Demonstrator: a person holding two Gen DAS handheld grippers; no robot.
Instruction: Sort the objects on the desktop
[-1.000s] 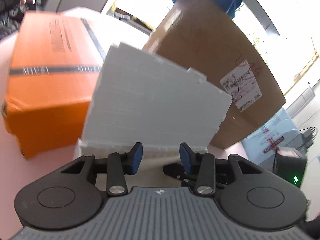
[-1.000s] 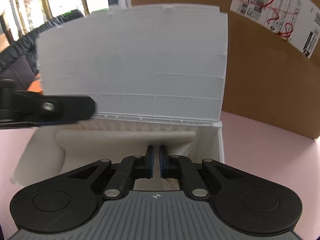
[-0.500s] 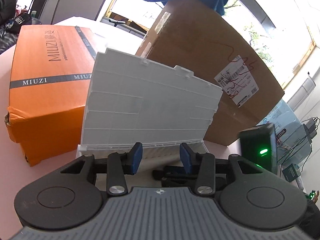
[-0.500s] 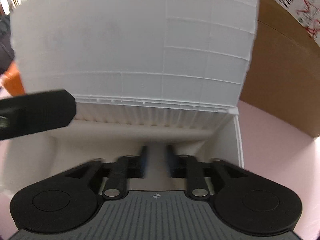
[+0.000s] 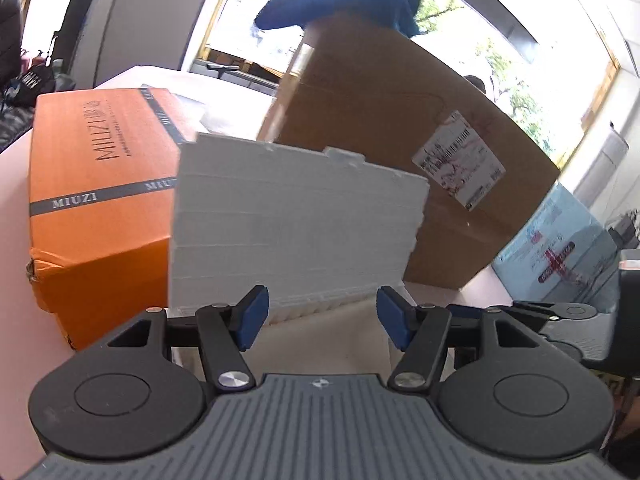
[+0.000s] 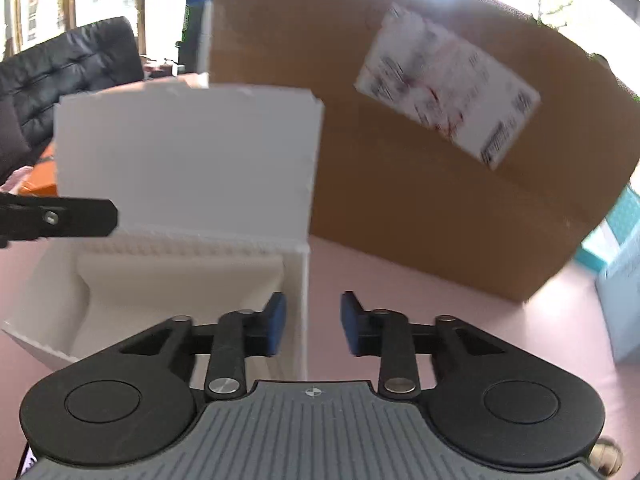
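A white corrugated plastic box (image 6: 296, 292) stands on the pink table with its lid (image 6: 184, 160) raised upright; a cream insert (image 6: 180, 280) lines its inside. The same lid (image 5: 296, 232) fills the middle of the left wrist view. My left gripper (image 5: 318, 316) is open just in front of the box, nothing between its fingers. My right gripper (image 6: 313, 322) is open, astride the box's right wall, holding nothing. A finger of the left gripper (image 6: 60, 218) juts in from the left over the box. The box's floor is mostly hidden.
An orange MIUZI box (image 5: 100, 200) lies left of the white box. A big brown carton (image 6: 460, 168) with a shipping label stands behind, blue cloth (image 5: 340, 4) on top. A pale blue box (image 5: 560, 256) sits at the right. A black sofa (image 6: 68, 76) is far left.
My right gripper went from shut to open and pulled back to the right, out of the box. My left gripper opened wider and drew back a little.
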